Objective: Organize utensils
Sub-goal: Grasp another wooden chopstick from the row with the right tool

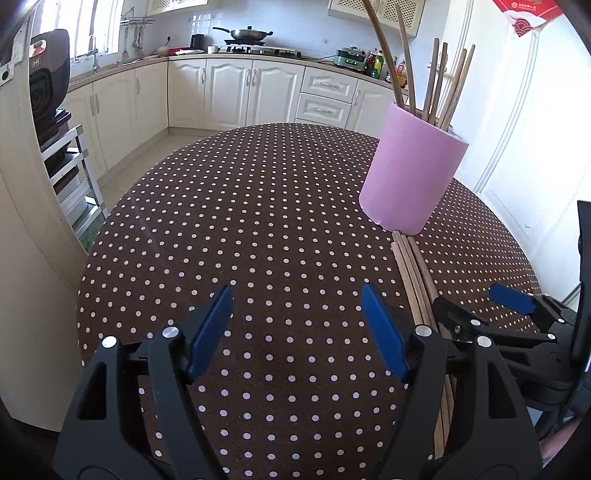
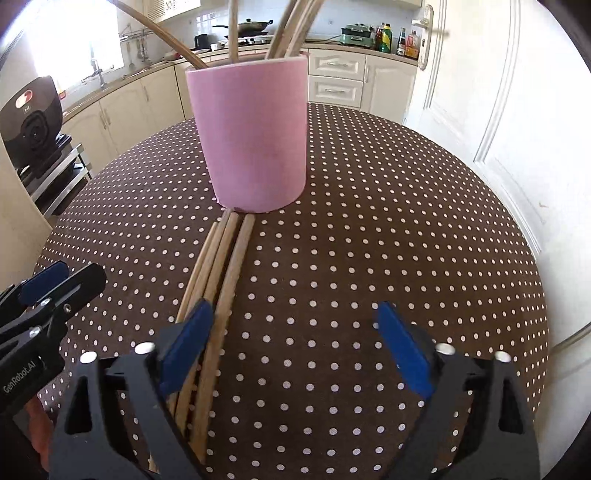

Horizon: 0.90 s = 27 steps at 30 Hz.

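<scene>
A pink cup [image 1: 410, 177] [image 2: 255, 140] stands upright on the brown dotted table [image 1: 240, 203] [image 2: 406, 221], with several wooden chopsticks [image 1: 436, 85] [image 2: 284, 33] leaning inside it. Several more chopsticks [image 1: 413, 273] [image 2: 221, 266] lie bundled on the cloth, running from the cup's base toward me. My right gripper [image 2: 295, 308] [image 1: 476, 302] hovers open over their near end; its left pad sits above the bundle and no pad presses on a stick. My left gripper [image 1: 297, 295] [image 2: 70, 275] is open just left of the bundle, with only tablecloth between its fingers.
The round table's edge curves close on the left and far side. A metal rack [image 1: 70, 173] with a black appliance [image 2: 31, 122] stands left of the table. Cream kitchen cabinets [image 1: 229, 92] and a stove with a wok [image 1: 247, 35] line the back; a white door [image 2: 498, 110] is at the right.
</scene>
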### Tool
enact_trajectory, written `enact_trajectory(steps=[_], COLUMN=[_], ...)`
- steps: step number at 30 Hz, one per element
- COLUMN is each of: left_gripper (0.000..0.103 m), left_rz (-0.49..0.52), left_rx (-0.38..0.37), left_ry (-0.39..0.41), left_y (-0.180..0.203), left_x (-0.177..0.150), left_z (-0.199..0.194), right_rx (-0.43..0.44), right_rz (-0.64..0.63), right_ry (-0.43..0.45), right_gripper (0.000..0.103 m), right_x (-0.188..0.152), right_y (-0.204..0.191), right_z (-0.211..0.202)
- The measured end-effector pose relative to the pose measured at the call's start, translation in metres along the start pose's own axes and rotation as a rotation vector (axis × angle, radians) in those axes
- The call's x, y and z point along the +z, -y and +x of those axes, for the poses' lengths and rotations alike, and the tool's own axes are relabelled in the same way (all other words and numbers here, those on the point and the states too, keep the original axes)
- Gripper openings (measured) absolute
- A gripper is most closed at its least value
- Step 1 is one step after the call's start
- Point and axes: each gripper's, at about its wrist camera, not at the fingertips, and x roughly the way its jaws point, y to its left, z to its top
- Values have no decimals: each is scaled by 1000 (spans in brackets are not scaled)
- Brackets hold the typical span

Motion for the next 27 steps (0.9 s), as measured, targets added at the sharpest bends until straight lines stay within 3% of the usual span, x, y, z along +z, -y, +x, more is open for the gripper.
enact_trajectory(steps=[12, 20, 27], left_gripper=[72, 72, 72], left_rz=[30, 64, 84], left_rx=[-27, -16, -57], left_ry=[-41, -87, -117], left_y=[9, 24, 45], left_x=[-1, -1, -2], left_z=[4, 11, 14], right_rx=[40, 114, 149], right_rz=[-113, -53, -22], right_ry=[27, 24, 23], right_gripper=[16, 5, 5], right_x=[-4, -3, -5], right_y=[-19, -5, 2], right_z=[-5, -5, -10])
